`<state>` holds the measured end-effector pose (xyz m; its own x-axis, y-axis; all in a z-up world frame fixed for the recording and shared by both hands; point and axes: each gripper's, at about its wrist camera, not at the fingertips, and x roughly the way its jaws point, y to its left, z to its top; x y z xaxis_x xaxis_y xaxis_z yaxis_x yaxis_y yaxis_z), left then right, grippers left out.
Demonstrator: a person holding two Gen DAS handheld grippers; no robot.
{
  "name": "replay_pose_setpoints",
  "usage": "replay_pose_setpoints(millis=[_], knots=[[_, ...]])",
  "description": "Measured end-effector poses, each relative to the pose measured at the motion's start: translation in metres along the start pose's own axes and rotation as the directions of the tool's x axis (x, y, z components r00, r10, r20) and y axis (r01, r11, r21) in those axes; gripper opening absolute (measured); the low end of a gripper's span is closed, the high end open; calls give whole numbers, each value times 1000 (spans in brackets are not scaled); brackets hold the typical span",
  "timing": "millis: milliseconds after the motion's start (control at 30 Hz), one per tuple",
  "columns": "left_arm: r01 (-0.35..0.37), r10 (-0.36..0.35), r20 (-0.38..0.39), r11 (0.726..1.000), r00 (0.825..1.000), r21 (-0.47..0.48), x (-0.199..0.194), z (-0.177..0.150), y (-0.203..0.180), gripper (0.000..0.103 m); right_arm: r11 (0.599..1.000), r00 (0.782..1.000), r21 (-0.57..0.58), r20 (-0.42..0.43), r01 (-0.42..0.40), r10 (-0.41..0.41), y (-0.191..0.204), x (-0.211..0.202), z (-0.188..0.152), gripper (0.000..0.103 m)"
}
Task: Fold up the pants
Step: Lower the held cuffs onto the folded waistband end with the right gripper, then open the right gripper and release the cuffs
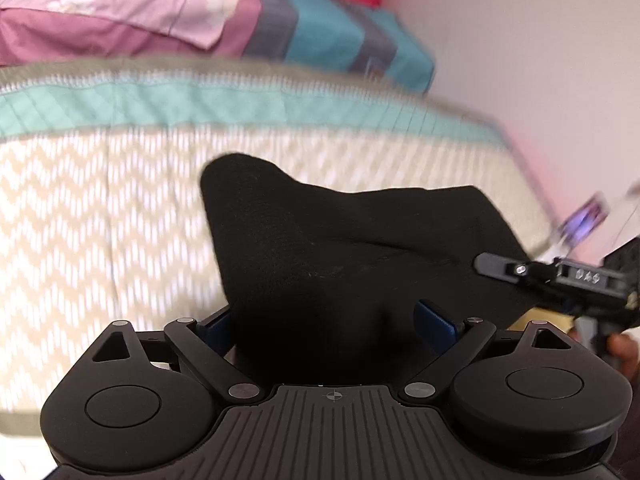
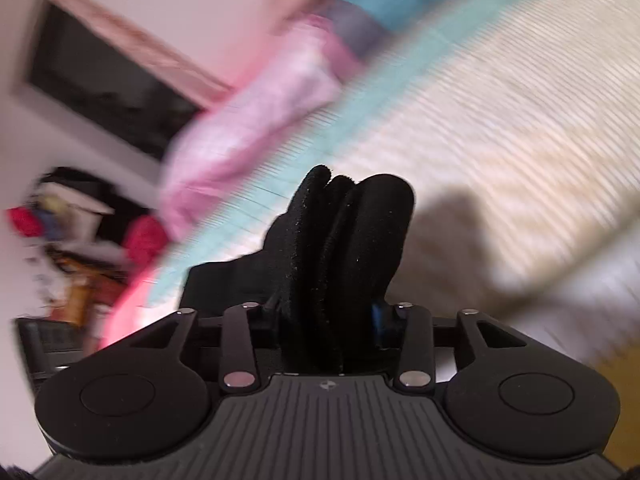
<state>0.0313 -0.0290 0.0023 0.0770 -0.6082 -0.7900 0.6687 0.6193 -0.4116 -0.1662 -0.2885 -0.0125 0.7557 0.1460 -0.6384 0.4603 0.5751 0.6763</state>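
- Bedspread (image 1: 100, 200), chevron print, is the landmark; black pants (image 1: 320, 248) hang bunched just above it.
- Left gripper (image 1: 320, 320) clamps pants fabric; right gripper (image 2: 328, 320) pinches a thick gathered wad.
- Judged step: carrying the held edge over mid-fold.
- Next: lay flat on bedspread, edges aligned, then release.

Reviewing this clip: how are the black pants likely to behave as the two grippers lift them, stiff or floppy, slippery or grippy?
The black pants look floppy: they sag between the left gripper and right gripper. Bunched folds in the right gripper suggest soft, thick fabric. The lint-flecked, fuzzy surface probably grips well rather than slipping.
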Motion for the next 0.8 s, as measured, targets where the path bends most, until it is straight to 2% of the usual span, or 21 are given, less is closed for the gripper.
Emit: replay_pose_setpoints(millis=[33, 67, 100, 133, 200, 267, 367, 433, 500, 533, 633, 700, 800], knots=[[-23, 23, -45, 1000, 999, 8, 15, -8, 1, 103, 997, 997, 32, -21, 71, -70, -14, 5, -8, 50], [-76, 77, -96, 997, 992, 17, 32, -15, 2, 103, 988, 991, 77, -39, 133, -130, -27, 9, -15, 59], [-157, 160, -138, 987, 977, 33, 46, -22, 2, 103, 988, 994, 110, -21, 104, -103, -37, 6, -21, 63], [-187, 192, -150, 981, 970, 46, 52, -29, 3, 103, 988, 997, 134, 5, 77, -78, -42, 0, -26, 62], [-180, 179, -133, 984, 975, 5, 46, -34, 9, 103, 985, 993, 132, 30, 108, -113, -42, -12, -31, 70], [-185, 181, -139, 983, 974, -12, 35, -36, 14, 103, 985, 986, 67, 39, 159, -162, -38, -20, -35, 75], [-248, 251, -120, 968, 961, 38, 16, -43, 15, 103, 979, 981, 77, 35, 187, -190, -39, -35, -40, 78], [-270, 273, -116, 962, 955, 39, 1, -49, 17, 103, 972, 974, 90, 46, 216, -221, -43, -48, -46, 81], [-296, 297, -117, 955, 948, 27, -14, -53, 20, 103, 953, 954, 93, 50, 289, -294, -45, -61, -53, 85], [-315, 316, -116, 949, 942, 24, -23, -56, 18, 103, 936, 937, 85, 45, 341, -345, -44, -64, -57, 85], [-408, 412, -106, 911, 905, 62, -46, -68, 14, 103, 871, 872, 53, 11, 488, -490, -43, -77, -70, 85], [-450, 457, -97, 889, 884, 84, -57, -71, 11, 103, 862, 862, 36, 2, 506, -507, -41, -86, -78, 85], [-471, 481, -97, 875, 871, 112, -62, -78, -1, 103, 870, 871, 34, -13, 492, -491, -28, -91, -89, 85]])
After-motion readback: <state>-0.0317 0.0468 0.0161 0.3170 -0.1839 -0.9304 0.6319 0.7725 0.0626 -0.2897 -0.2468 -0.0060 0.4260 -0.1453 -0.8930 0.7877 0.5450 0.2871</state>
